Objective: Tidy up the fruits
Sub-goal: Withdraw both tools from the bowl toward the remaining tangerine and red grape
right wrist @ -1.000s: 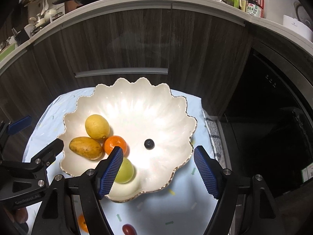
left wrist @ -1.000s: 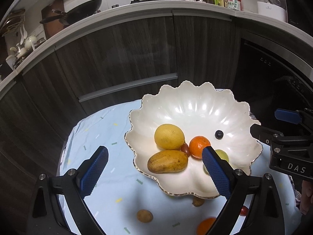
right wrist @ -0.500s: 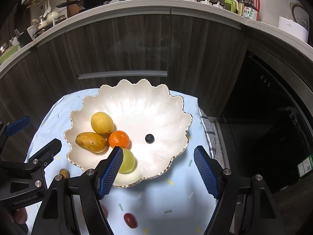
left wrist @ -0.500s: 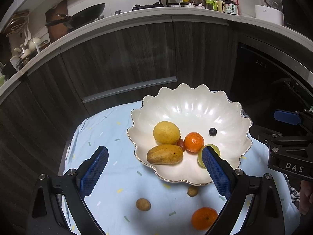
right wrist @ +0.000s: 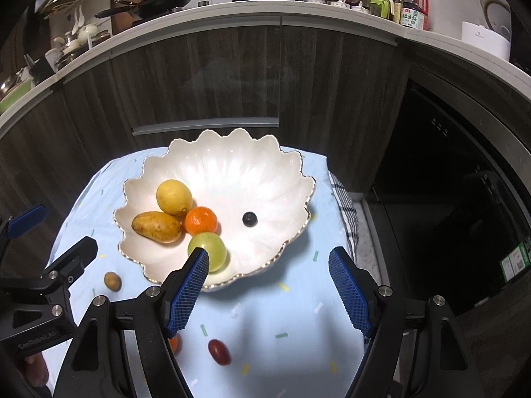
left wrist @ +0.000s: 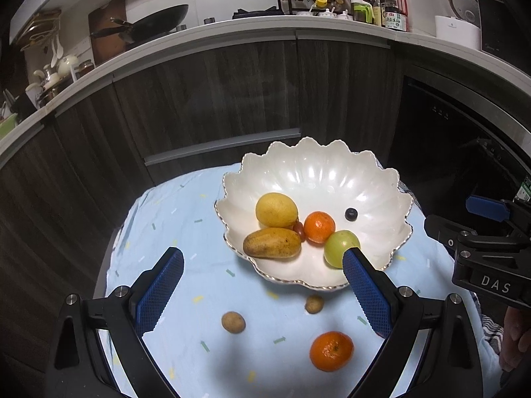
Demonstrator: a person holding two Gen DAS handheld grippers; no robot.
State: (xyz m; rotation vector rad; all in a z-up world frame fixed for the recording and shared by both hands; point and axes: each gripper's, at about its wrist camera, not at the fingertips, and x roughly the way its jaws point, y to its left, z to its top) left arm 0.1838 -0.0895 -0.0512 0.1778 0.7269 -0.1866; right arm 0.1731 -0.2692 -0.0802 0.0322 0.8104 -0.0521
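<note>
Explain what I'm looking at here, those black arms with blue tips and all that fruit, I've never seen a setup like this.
Those are two hand-held grippers, each carrying a camera that looks out along its own blue-padded fingers. One picture comes from the left gripper, the other from the right gripper. Both are open and hold nothing. On the blue tablecloth sits a scalloped white bowl with a lemon, mango, orange, green fruit and blueberry. Outside it lie a second orange, two small brown fruits and a red grape.

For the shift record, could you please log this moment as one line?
left gripper: open, empty | right gripper: open, empty | white scalloped bowl: six fruits | light blue tablecloth: orange mandarin, two small brown fruits, red grape outside bowl
</note>
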